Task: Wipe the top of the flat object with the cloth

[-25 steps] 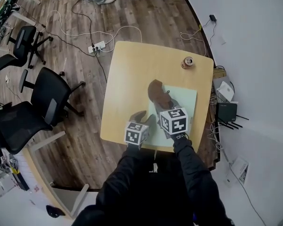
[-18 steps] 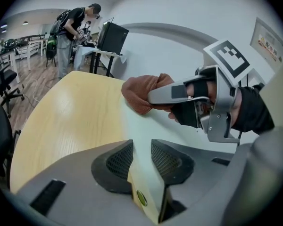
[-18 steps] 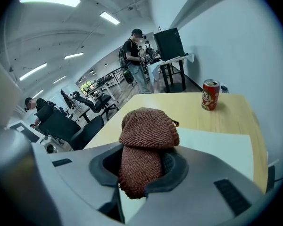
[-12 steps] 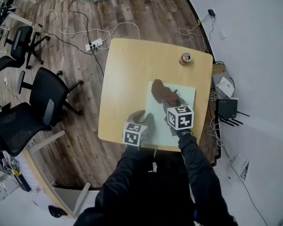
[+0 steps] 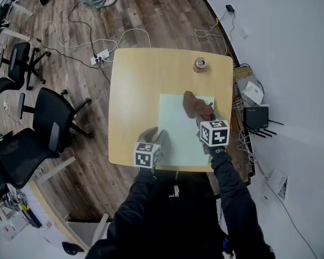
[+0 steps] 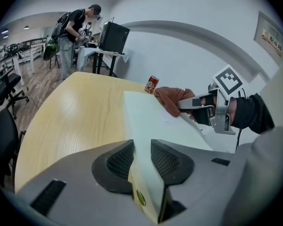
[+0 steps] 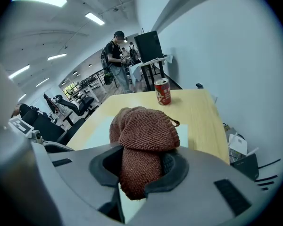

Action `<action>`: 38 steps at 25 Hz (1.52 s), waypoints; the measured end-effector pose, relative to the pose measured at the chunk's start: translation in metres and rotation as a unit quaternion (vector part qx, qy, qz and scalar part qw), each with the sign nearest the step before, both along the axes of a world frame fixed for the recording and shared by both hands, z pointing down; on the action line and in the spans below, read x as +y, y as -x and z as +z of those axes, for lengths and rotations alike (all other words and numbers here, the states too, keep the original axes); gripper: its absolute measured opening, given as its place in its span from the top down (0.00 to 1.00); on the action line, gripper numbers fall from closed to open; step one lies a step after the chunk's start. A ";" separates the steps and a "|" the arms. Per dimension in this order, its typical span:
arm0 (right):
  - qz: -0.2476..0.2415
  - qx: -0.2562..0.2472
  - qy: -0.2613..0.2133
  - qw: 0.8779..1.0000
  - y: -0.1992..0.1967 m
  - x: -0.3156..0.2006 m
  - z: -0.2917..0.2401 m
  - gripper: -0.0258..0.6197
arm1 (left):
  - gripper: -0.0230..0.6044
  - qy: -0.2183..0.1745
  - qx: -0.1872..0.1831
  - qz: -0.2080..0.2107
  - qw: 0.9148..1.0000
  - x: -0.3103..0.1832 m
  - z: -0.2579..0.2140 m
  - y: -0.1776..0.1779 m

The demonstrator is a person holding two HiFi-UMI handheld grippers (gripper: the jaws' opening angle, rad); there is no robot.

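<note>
- Wood-plank floor (image 5: 70, 31) is running under everything — black office chairs (image 5: 51, 120) are standing off to the left, and a white power strip (image 5: 100, 55) with loose cables is lying beyond the table's far edge.
- Light wooden table (image 5: 132, 101), rounded corners, is sitting close to a white wall.
- Flat object (image 5: 175, 131), a pale green board, is lying on the table's near right part, reaching to the near edge.
- Left gripper (image 6: 139, 147) is clamping the board's near left edge; its jaws have just been closing, and the board is sitting between the pads, touching both.
- Right gripper (image 7: 141, 166) is pinching the cloth (image 5: 193, 104) — a brown knitted one, bunched up, bulging out past the jaws and resting on the board's far right corner.
- Red drink can (image 5: 200, 64) is standing upright near the table's far right corner, apart from the board.
- Person (image 6: 73, 29) with a backpack is standing at a desk in the background.
</note>
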State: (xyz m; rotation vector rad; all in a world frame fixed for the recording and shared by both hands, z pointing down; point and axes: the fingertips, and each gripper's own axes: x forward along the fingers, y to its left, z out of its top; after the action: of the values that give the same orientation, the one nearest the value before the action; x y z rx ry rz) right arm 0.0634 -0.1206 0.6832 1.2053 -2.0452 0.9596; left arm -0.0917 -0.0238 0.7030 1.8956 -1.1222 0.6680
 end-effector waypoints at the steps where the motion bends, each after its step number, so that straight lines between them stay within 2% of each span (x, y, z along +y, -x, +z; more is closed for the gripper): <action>1: 0.005 0.002 0.000 1.000 -0.008 0.000 0.001 0.79 | 0.75 -0.002 0.000 -0.001 1.000 -0.001 -0.001 -0.001; 10: 0.045 0.024 -0.003 0.999 -0.072 0.005 -0.002 0.79 | 0.75 0.000 -0.006 -0.003 1.000 0.000 -0.001 -0.004; 14: 0.037 0.014 -0.025 0.999 -0.072 0.011 -0.027 0.79 | 0.75 -0.002 -0.003 -0.006 1.000 0.000 -0.003 -0.003; 18: 0.010 -0.021 -0.050 0.998 -0.041 0.020 -0.055 0.79 | 0.75 -0.001 0.002 -0.009 1.000 0.000 -0.004 -0.002; 21: -0.030 -0.053 -0.056 0.997 0.002 0.029 -0.066 0.79 | 0.75 -0.003 0.005 -0.009 1.000 -0.002 -0.005 -0.003; 25: -0.074 -0.092 -0.050 0.992 0.063 0.042 -0.068 0.79 | 0.76 -0.006 0.008 -0.008 1.000 -0.002 -0.003 -0.002; 29: -0.116 -0.107 -0.037 0.987 0.110 0.050 -0.059 0.79 | 0.75 -0.006 0.012 -0.008 1.000 -0.002 -0.003 -0.001; 33: -0.133 -0.104 -0.013 0.986 0.128 0.056 -0.038 0.79 | 0.76 -0.004 0.017 -0.006 1.000 0.000 -0.003 -0.003; 38: -0.118 -0.088 0.020 0.989 0.118 0.061 -0.010 0.79 | 0.76 -0.008 0.018 -0.005 1.000 -0.001 0.000 -0.002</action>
State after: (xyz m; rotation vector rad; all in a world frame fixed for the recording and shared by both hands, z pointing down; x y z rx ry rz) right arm -0.0549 -0.0597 0.6730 0.8605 -2.2335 1.0151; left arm -0.0901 -0.0252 0.7028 1.9067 -1.1166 0.6202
